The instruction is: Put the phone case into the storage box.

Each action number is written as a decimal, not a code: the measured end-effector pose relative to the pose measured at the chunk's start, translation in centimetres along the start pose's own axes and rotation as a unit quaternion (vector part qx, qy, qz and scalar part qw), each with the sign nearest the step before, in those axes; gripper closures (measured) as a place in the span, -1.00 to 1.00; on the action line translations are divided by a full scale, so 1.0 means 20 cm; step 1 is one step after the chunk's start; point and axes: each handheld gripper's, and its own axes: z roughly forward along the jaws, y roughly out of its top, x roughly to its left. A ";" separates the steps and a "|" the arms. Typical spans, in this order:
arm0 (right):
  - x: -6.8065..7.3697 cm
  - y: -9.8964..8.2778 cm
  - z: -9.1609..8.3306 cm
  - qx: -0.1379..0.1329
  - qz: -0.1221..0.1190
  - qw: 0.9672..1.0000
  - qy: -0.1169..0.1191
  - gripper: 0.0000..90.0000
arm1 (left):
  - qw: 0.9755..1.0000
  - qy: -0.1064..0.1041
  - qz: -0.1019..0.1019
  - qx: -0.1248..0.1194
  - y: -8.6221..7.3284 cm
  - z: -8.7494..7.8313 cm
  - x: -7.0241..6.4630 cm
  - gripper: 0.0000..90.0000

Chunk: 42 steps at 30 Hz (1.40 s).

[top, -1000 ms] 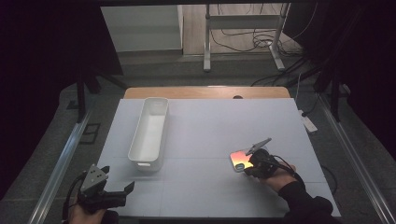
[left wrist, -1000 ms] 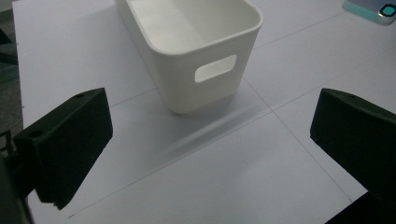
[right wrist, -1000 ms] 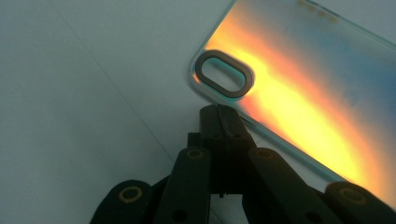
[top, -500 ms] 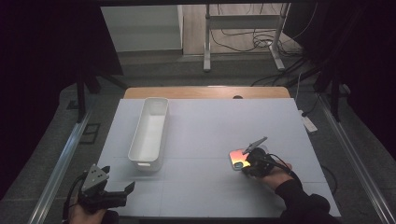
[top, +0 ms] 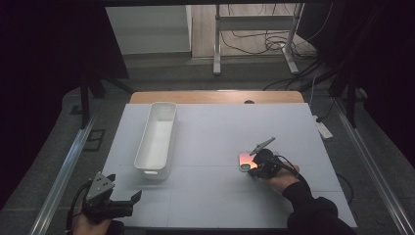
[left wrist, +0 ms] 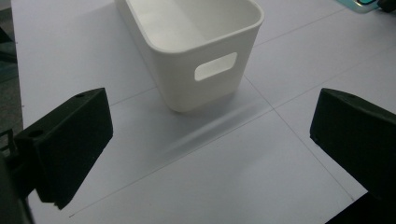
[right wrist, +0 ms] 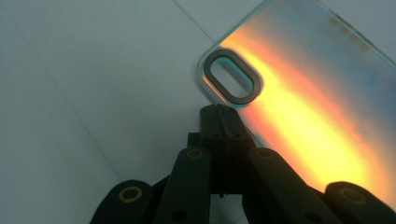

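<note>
Shifted slightly toward the bin (top: 157, 138), right gripper (top: 254, 165) stays clamped on phone case (right wrist: 308, 107).

— What sort of place is this looking like?

— A lab or test room. A pale sheet (top: 215, 147) is covering a wooden table (top: 215, 96), dark curtains (top: 54, 44) are hanging at both sides, and cables (top: 254, 41) are trailing over grey carpet (top: 161, 73) round a metal stand (top: 254, 34) behind.
</note>
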 end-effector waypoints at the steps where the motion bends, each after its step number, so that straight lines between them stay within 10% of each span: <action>1: 0.00 0.01 0.01 -0.001 0.000 1.000 0.000 0.98 | 1.000 0.000 0.000 0.000 0.00 0.00 0.00 -1.00; 42: -0.21 0.25 0.12 -0.027 0.020 0.999 -0.023 0.98 | 1.000 -0.005 -0.002 0.002 0.00 0.00 0.00 -1.00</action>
